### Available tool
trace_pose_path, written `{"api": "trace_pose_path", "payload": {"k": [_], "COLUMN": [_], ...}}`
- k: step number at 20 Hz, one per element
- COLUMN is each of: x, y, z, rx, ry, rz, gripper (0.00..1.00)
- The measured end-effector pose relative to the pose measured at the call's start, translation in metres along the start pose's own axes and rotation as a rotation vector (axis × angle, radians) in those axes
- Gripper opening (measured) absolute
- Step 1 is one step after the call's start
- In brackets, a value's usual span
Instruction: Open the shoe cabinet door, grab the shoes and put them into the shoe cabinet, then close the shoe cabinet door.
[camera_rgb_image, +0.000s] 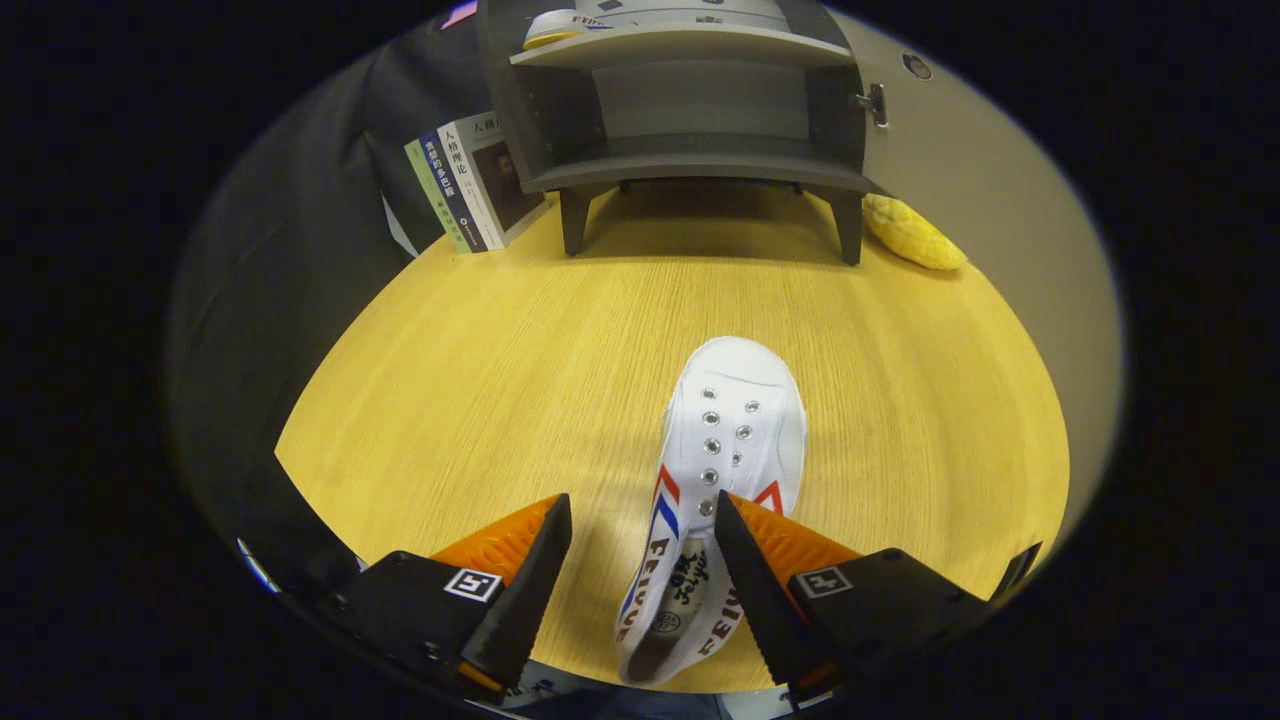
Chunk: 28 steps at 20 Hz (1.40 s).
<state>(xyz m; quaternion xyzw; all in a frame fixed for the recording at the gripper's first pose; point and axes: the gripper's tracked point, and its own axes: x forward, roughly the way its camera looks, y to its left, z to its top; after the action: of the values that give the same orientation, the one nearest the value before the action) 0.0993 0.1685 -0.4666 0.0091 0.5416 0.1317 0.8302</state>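
Gripper (640, 545) fingers spread wide, straddling the heel end of the white sneaker (722, 470): right finger touching or just overlapping the shoe's right side, left finger clearly apart from it, so not clamped yet. Shoe lies on the wooden table (480, 400), toe pointing away toward the shoe cabinet (690, 100), well apart from it. Cabinet door (985, 200) is swung open to the right, so step 1 looks done. Upper shelf holds what looks like another shoe (552, 28), partly cut off, can't confirm; lower shelf (700, 165) looks free. Books (470, 180) lean beside the cabinet's left leg, a yellow lumpy thing (912, 235) sits by its right leg. Left to do: clamp this sneaker, carry it in, shut the door.
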Motion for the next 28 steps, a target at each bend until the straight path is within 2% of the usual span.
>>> {"api": "trace_pose_path", "payload": {"k": [3,7,9,11,15,20,25,28], "x": [0.007,0.016,0.016,0.018,0.009,-0.011,-0.038,-0.057], "y": [0.001,-0.012,-0.02,-0.019,-0.022,-0.018,0.011,0.026], "z": [0.0,0.0,-0.001,-0.001,0.001,0.03,0.078,0.105], "rx": [-0.023,-0.011,-0.027,-0.042,0.039,0.119,0.12,0.173], "ry": [0.009,0.022,0.028,0.03,0.033,-0.048,-0.146,-0.182], "rz": [-0.014,-0.082,-0.11,-0.074,-0.009,0.075,0.175,0.248], "gripper": [0.89,0.62,0.43,0.24,0.03,0.03,0.03,0.03]}}
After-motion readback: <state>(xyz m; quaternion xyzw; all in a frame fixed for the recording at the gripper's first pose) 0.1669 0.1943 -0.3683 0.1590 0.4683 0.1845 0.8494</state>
